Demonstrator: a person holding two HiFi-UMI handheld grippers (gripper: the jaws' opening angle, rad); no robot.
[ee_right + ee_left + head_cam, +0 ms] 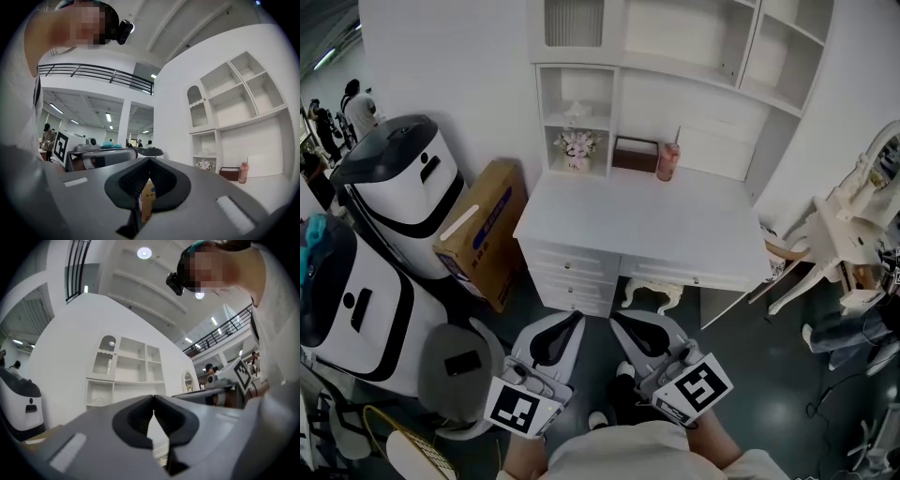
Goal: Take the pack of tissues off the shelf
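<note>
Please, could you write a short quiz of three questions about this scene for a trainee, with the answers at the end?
1. True or false: the left hand-held gripper and the right hand-held gripper are both shut, with nothing held.
2. What stands right beside the brown box on the white desk? A: a pink bottle. B: a green mug. C: a laptop.
3. What material is the tilted box on the floor, left of the desk?

Key: 1 true; 2 A; 3 cardboard.
</note>
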